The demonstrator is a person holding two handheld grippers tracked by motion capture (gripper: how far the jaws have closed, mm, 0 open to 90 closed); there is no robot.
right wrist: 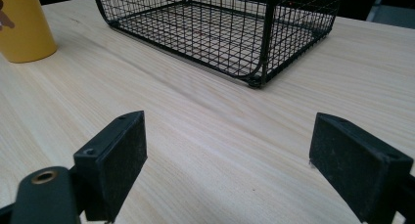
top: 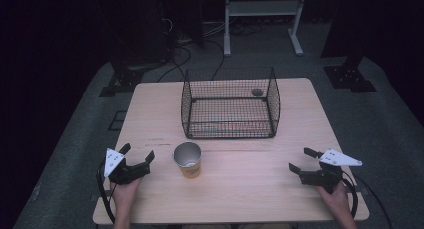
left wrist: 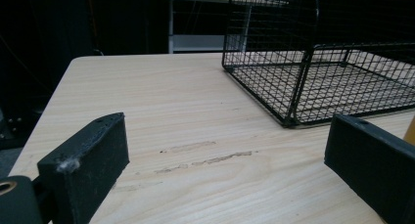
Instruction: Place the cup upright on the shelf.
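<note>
Over bare table (top: 260, 189), both claws wide, empty

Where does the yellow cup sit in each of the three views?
High view: yellow cup stands upright at centre-left, in front of the wire basket.
Left gripper view: a yellow sliver at the right edge, likely the cup.
Right gripper view: top-left corner.
Shared landmark: the wire basket.

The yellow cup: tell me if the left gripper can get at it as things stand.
Probably yes. The left gripper sits open beside the yellow cup, with bare table between them; the wire basket stands farther back, clear of the path.
</note>
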